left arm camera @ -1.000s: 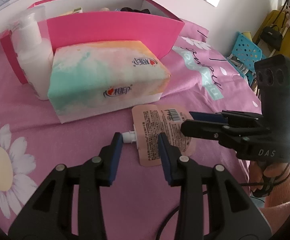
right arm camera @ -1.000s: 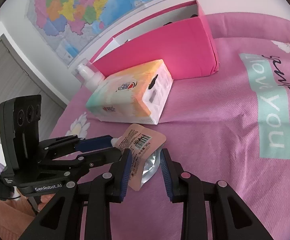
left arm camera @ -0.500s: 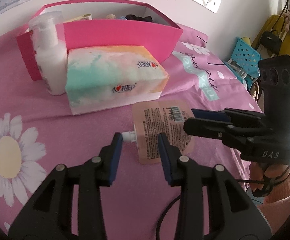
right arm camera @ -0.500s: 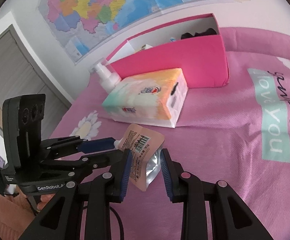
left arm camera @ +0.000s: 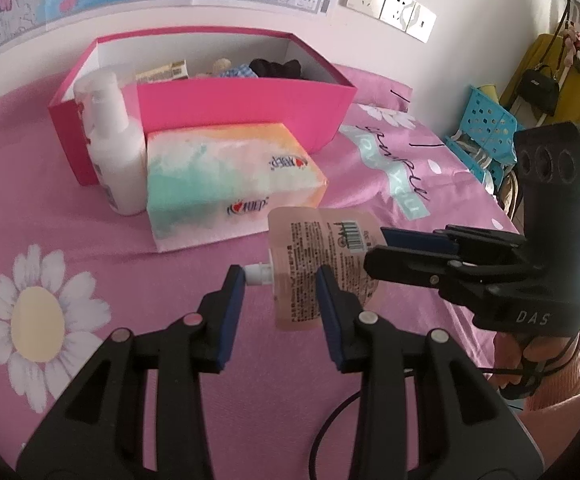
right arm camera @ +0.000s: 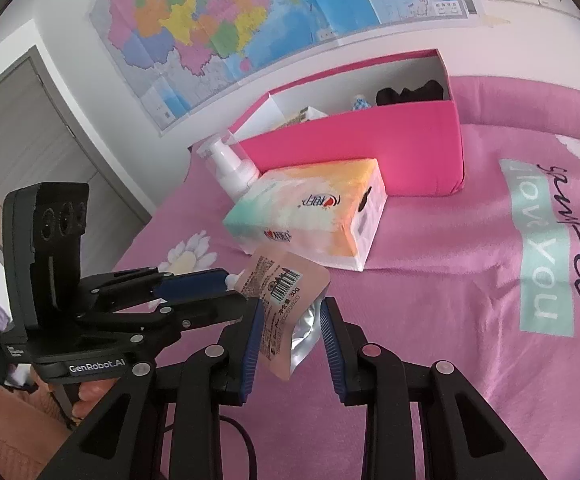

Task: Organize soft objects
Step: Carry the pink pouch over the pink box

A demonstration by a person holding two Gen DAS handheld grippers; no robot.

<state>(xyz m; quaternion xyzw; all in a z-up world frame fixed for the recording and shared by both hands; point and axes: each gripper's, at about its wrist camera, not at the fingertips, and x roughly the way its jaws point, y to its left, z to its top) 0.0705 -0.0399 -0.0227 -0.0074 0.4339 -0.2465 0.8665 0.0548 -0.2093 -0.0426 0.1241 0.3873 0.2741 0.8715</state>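
A pale pink spouted pouch [left arm camera: 310,240] with a barcode hangs above the pink bedsheet, held from both sides. My left gripper [left arm camera: 281,284] is shut on it, one pad against the white cap, the other on the pouch body. My right gripper [right arm camera: 290,316] is shut on the pouch's [right arm camera: 278,284] silver-lined bottom end. In the left wrist view the right gripper [left arm camera: 374,248] comes in from the right. Behind the pouch lies a pastel tissue pack [left arm camera: 226,184], and behind that an open pink box [left arm camera: 242,108] holding a black fabric item and small things.
A white pump bottle [left arm camera: 114,148] stands at the box's left front corner, beside the tissue pack. A wall with a map and sockets runs behind the box. Off the bed's right side are a blue basket [left arm camera: 490,128] and hanging bags. A person's hand holds each gripper.
Both grippers have risen together with the pouch held between them. The box, the bottle and the tissue pack now look lower and farther, and the box's inside shows.
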